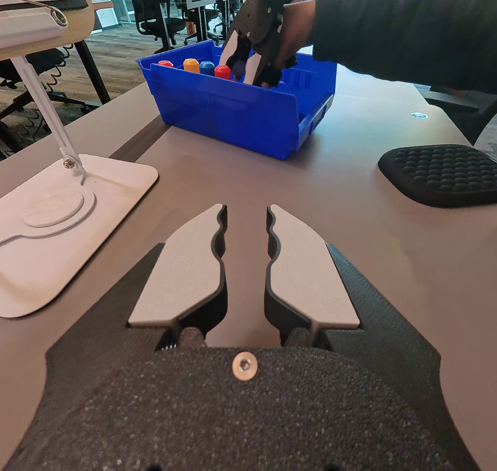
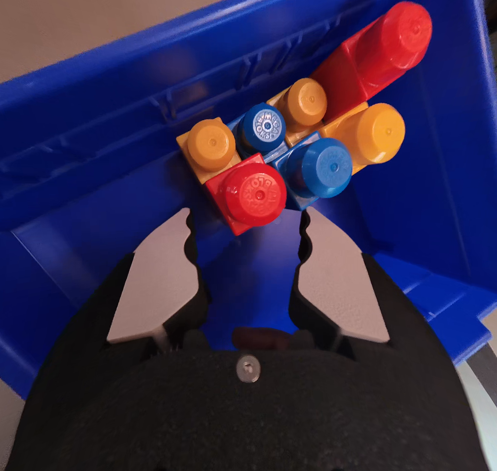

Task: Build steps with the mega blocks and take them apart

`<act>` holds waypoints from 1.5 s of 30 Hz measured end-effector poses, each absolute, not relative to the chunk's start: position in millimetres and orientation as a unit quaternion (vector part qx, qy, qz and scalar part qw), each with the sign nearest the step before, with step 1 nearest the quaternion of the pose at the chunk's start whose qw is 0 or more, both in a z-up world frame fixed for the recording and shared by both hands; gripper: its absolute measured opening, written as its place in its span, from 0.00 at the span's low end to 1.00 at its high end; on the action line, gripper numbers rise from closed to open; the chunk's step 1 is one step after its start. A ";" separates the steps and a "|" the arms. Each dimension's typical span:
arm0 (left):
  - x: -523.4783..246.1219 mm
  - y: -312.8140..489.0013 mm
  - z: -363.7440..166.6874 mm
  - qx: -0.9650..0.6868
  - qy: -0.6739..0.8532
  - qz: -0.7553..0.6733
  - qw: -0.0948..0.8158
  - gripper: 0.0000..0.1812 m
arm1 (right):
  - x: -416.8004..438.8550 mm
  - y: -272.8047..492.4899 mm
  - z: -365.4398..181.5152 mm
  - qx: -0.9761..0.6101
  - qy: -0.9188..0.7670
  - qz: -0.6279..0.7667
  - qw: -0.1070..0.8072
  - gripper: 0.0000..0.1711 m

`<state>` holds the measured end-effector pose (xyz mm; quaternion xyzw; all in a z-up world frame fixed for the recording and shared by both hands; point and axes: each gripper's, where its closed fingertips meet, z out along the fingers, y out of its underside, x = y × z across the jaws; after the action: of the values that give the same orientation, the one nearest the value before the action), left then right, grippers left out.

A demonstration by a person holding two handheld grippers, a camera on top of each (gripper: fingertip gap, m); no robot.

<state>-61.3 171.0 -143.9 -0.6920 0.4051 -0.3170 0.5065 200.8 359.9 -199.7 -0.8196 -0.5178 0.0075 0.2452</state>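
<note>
Right gripper (image 2: pixel 248 216), jaws released, hangs inside blue bin (image 2: pixel 107 140) before clustered blocks (image 2: pixel 269 162); left gripper (image 1: pixel 247 216) released over table (image 1: pixel 349 162).

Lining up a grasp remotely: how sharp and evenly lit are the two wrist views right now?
Right wrist view: the mega blocks are sharp, the blue bin walls slightly smeared, and the open right gripper throws shadow on the bin floor. Left wrist view: evenly lit, strong wide-angle curving at the edges, left gripper crisp over the table.
</note>
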 end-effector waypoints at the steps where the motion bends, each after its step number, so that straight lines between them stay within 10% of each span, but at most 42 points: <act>1: -61.3 170.9 -144.3 -0.692 0.406 -0.316 0.506 0.15 | 199.4 360.2 -199.9 -0.819 -0.517 0.010 0.248 0.41; 7: -61.0 170.9 -145.0 -0.693 0.407 -0.316 0.505 0.15 | 195.3 360.1 -198.8 -0.814 -0.518 0.011 0.263 0.28; 18: -62.9 171.7 -141.0 -0.690 0.406 -0.311 0.512 0.15 | 207.2 354.3 -182.8 -0.831 -0.494 -0.007 0.256 0.37; 30: -91.3 184.3 -98.3 -0.668 0.367 -0.260 0.593 0.12 | 65.9 270.3 5.7 -0.671 -0.346 0.251 0.606 0.38; 45: -222.5 189.2 6.7 -0.654 0.215 -0.104 0.718 0.00 | -46.3 194.2 -92.2 -0.663 -0.335 0.359 0.564 0.26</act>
<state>-222.5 189.2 6.7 -0.6541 0.2151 -0.1040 0.7176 -46.3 194.2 -92.2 -0.6635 -0.3347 0.3595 0.5644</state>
